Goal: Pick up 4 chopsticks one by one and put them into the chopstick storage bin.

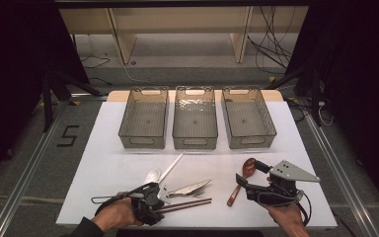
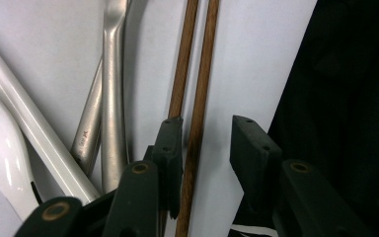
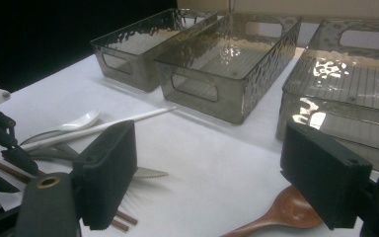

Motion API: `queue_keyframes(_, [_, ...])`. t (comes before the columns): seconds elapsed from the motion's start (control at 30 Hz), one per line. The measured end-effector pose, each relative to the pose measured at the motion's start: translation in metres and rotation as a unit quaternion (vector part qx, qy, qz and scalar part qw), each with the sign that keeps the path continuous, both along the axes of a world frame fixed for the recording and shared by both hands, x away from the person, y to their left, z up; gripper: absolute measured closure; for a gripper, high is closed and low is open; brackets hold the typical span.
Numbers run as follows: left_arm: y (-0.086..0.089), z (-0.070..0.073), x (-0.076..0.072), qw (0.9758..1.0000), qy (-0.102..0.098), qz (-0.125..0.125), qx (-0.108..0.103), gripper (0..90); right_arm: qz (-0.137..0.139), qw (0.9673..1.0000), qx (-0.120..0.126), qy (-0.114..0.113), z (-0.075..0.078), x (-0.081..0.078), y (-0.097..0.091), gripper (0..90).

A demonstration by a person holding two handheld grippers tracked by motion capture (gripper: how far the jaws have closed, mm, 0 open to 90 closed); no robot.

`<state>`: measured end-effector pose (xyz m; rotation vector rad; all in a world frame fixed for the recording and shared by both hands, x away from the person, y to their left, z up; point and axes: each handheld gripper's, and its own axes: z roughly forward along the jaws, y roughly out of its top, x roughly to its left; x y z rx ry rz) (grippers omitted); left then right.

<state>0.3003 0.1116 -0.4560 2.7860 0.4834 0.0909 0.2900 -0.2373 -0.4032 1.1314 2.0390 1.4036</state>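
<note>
Near the table's front edge, left gripper (image 1: 161, 194) jaws stood apart astride one wooden chopstick (image 2: 198, 123), positioned for pickup; right gripper (image 1: 249, 175) gaped idle.

three bins (image 1: 195, 118) in row behind; chopsticks (image 1: 185, 204) front of fork (image 1: 190, 188); spoon (image 1: 242, 180) right.

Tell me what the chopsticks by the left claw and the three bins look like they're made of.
Chopsticks: probably wood or bamboo, with a matte reddish-brown surface and faint lengthwise grain. Bins: likely clear smoky-grey plastic, since the table shows through the walls, which are glossy, rippled and catch bright glints; glass can't be ruled out.
</note>
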Motion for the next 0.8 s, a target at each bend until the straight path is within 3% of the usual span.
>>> queue_keyframes(0.4, [-0.0025,-0.0054,0.0011,0.9997,0.01,-0.01,0.021,68.3,0.003,1.0,0.0,0.005,-0.0006,0.0007,0.0003,23.0])
queue_keyframes(0.8, [-0.007,-0.005,0.0035,0.9984,0.027,-0.025,0.044,78.1,0.006,0.9999,-0.003,0.008,-0.0012,0.0011,0.0017,23.2])
